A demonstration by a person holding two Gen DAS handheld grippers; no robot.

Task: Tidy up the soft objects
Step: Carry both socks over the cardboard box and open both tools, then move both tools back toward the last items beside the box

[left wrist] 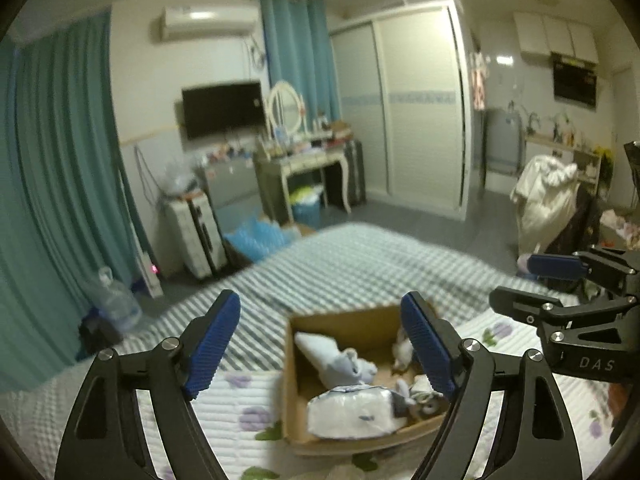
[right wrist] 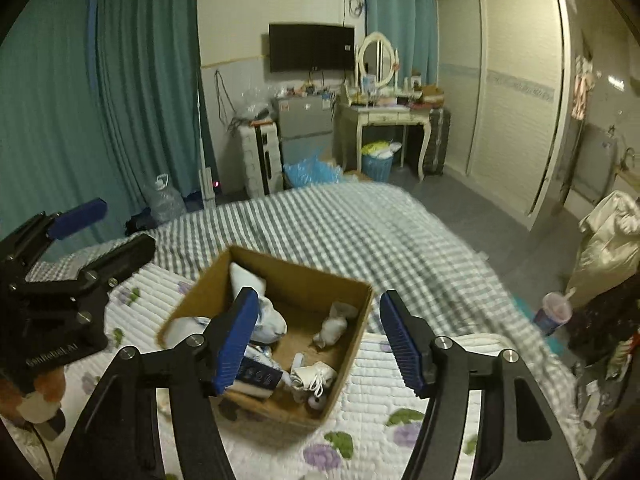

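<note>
An open cardboard box (left wrist: 298,412) (right wrist: 352,300) sits on the bed on a white floral quilt (right wrist: 372,436). Inside lie a white tissue pack (left wrist: 352,412), a pale blue cloth (left wrist: 332,354), a small white plush (right wrist: 334,326) and a white shoe-shaped item (right wrist: 314,374). My left gripper (left wrist: 324,352) is open and empty, held above the box's near side. My right gripper (right wrist: 320,348) is open and empty above the box. Each gripper shows in the other's view: the right (left wrist: 560,300), the left (right wrist: 60,248).
A grey-and-white checked blanket (right wrist: 320,216) covers the far bed. An orange-and-white plush (right wrist: 36,396) lies at the left under the left gripper. A cup (right wrist: 554,312) stands right of the bed. Beyond are a dressing table (right wrist: 384,116), a wardrobe (right wrist: 512,80), curtains and a water jug (right wrist: 164,200).
</note>
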